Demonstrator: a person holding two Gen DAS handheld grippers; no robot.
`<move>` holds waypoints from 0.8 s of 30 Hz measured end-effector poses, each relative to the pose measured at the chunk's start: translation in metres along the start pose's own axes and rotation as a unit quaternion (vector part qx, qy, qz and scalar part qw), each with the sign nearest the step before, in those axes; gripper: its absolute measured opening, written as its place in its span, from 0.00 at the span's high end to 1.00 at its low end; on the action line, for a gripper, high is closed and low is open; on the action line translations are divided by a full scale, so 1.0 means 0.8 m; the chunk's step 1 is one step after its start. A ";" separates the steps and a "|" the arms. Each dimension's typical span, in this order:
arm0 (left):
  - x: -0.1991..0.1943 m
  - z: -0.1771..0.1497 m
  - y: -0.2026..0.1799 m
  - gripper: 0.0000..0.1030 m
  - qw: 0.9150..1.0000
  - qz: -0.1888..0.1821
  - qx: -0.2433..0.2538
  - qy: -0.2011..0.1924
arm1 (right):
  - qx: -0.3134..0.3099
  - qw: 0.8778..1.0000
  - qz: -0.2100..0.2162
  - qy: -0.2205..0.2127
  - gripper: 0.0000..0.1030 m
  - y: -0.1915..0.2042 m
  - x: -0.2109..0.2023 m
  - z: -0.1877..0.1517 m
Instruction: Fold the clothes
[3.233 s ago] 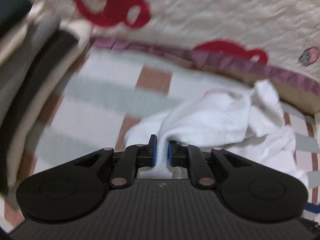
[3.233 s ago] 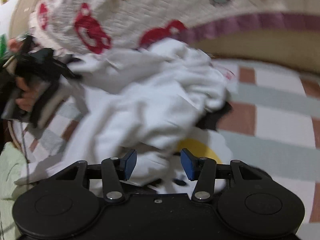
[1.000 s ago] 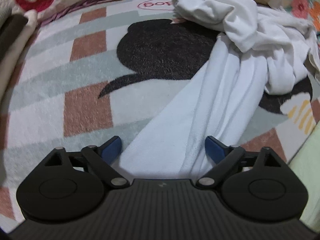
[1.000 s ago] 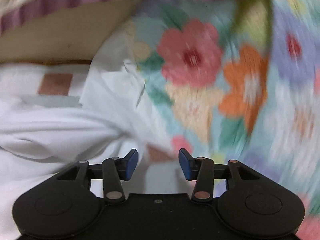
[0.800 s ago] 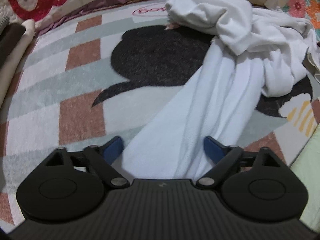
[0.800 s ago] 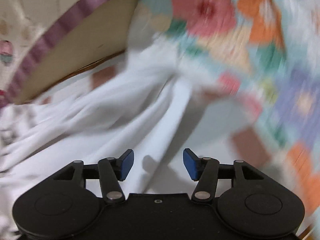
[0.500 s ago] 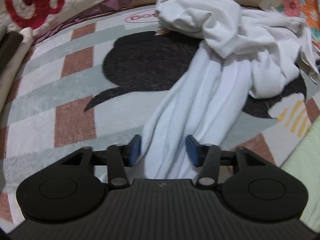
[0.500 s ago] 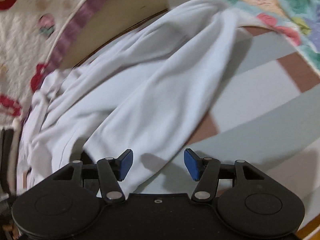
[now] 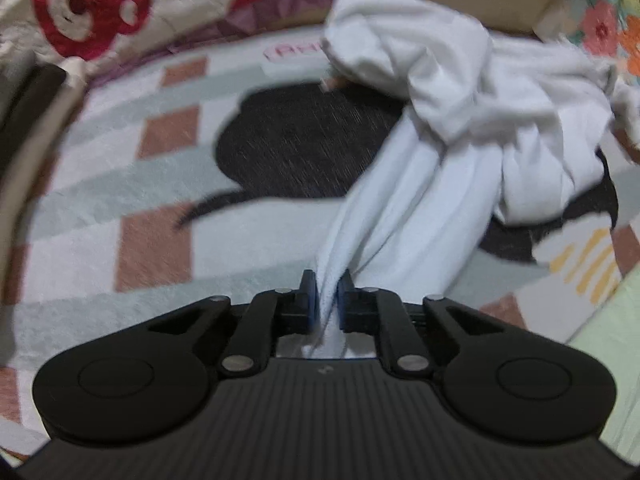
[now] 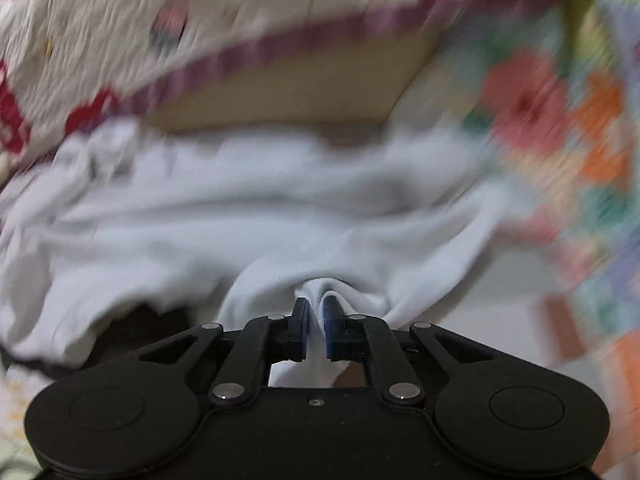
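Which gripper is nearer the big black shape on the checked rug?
Left. The left gripper, shut on the crumpled white cotton garment, points along the checked rug toward the black shape. The right gripper pinches the garment nearer the floral fabric.

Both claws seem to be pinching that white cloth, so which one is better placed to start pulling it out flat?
Probably the left gripper: it pinches a long, stretched end of the white garment over open rug. The right gripper pinches a fold near the bunched part.

Garment point(image 9: 420, 168) on rug point(image 9: 120, 184), quilt point(image 9: 92, 8) behind, cushion point(image 10: 552, 112) at right
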State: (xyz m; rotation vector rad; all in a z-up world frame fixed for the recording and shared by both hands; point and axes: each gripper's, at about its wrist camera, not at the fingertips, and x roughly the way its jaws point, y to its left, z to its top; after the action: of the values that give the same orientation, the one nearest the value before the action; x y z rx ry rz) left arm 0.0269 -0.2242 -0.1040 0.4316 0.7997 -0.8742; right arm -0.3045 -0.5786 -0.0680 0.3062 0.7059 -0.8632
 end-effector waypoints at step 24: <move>-0.089 0.056 0.165 0.91 0.977 0.145 -0.139 -0.074 | -0.122 0.946 -0.300 -0.004 0.86 -0.243 -0.023 0.154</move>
State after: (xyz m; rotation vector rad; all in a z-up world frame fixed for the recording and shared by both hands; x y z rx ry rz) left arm 0.1259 -0.1391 -0.0182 0.2244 0.6876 -0.5060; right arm -0.4099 -0.7528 0.0404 -0.1508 0.9072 -1.3357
